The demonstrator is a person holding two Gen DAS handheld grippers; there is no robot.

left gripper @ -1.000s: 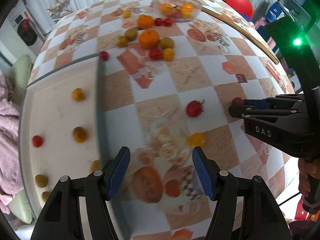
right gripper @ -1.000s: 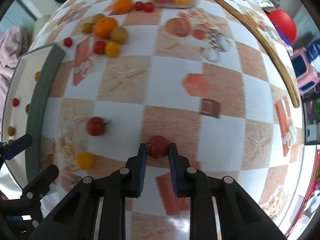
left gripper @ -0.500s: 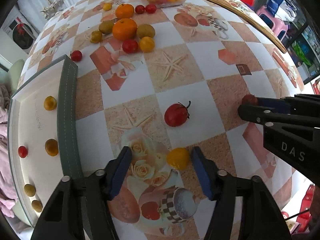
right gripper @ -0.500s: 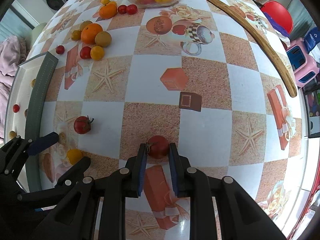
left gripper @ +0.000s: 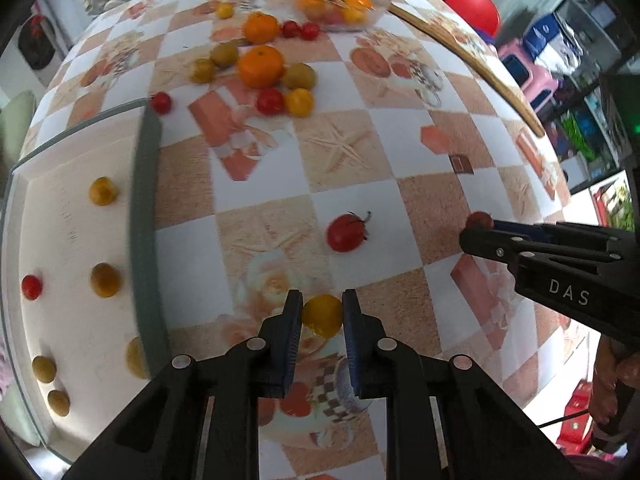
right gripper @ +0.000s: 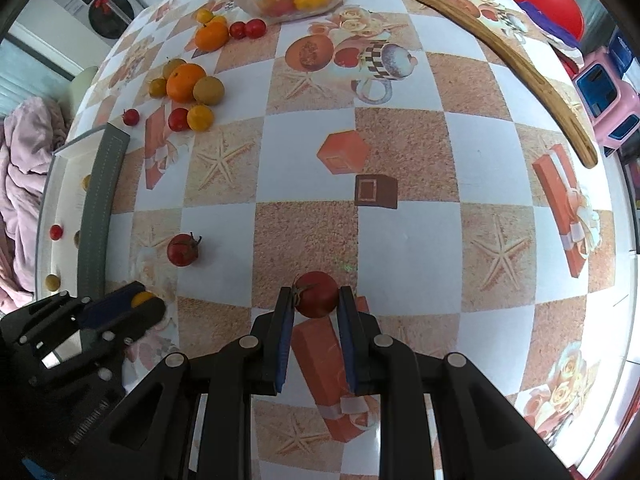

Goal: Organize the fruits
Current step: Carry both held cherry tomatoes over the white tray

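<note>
My left gripper (left gripper: 318, 298) points down at the table and its jaws are closing, with the pads pressed on a small yellow tomato (left gripper: 322, 317). My right gripper (right gripper: 316, 294) is shut on a red tomato (right gripper: 317, 296) just above the checked tablecloth. In the left wrist view the right gripper (left gripper: 472, 229) reaches in from the right with that red tomato (left gripper: 479, 219) at its tips. In the right wrist view the left gripper (right gripper: 138, 305) sits at the lower left, the yellow tomato (right gripper: 141, 298) peeking between its fingers. Another red tomato (left gripper: 346, 233) with a stem lies loose between the two grippers.
A white tray with a grey rim (left gripper: 145, 216) lies at the left and holds several small yellow, brownish and red fruits. Oranges and small tomatoes (left gripper: 261, 66) cluster farther back. A glass bowl (left gripper: 374, 12) of fruit stands at the far edge. A curved wooden strip (right gripper: 520, 68) runs along the right.
The left gripper's jaws have gone from wide open to shut on the yellow tomato after it moved over it. The right gripper has kept its grip on the red tomato and shifted slightly.
</note>
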